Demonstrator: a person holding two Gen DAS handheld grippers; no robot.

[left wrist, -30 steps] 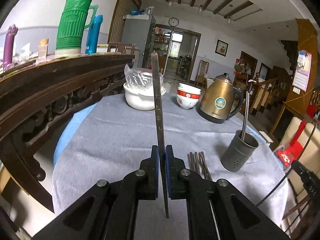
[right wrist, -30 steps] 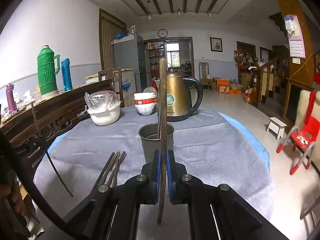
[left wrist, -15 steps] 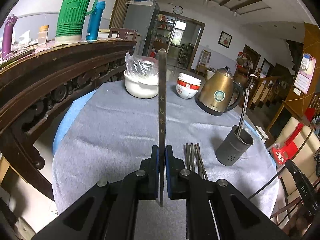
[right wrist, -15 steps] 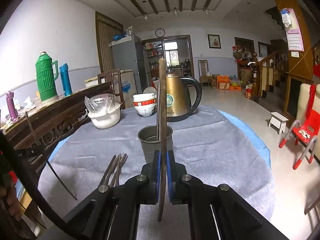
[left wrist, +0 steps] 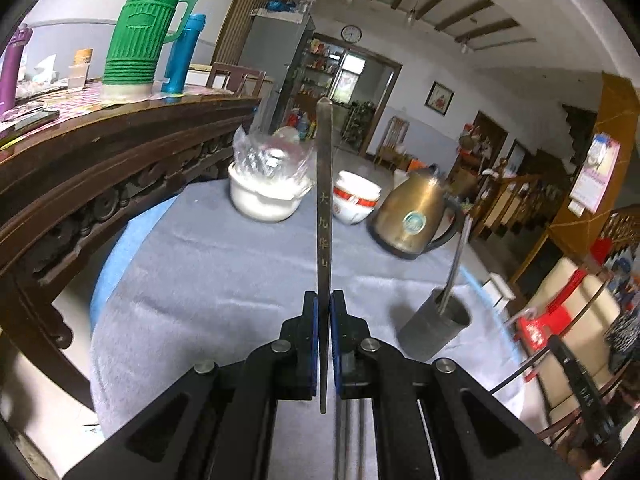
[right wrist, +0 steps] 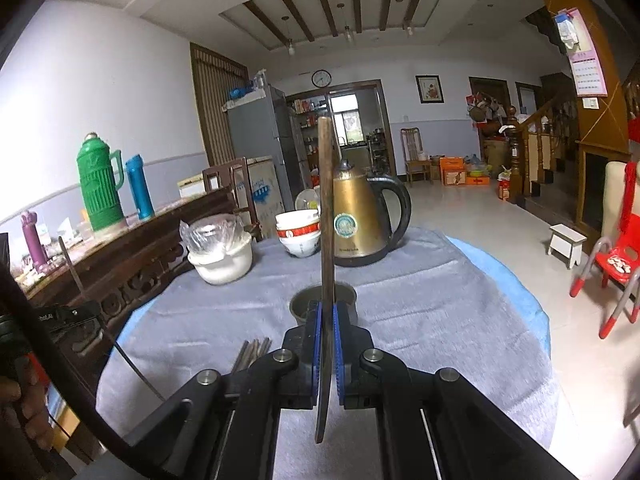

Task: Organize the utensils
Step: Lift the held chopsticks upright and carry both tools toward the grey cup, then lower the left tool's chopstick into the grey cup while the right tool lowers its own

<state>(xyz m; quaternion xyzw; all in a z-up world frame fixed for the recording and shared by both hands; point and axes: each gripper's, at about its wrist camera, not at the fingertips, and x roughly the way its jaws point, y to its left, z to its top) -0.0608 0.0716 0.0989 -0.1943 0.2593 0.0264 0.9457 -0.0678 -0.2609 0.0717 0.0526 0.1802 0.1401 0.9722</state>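
Both grippers clamp 1 chopstick each: left gripper [left wrist: 322, 312], right gripper [right wrist: 327, 316]. Step: carrying to holder cup [left wrist: 434, 330]. Next: lower tips into its mouth.

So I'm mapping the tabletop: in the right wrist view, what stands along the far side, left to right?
Covered white bowl → stacked bowls → kettle.

Two kettle-side bowls [right wrist: 299, 232], three flasks [right wrist: 100, 184]
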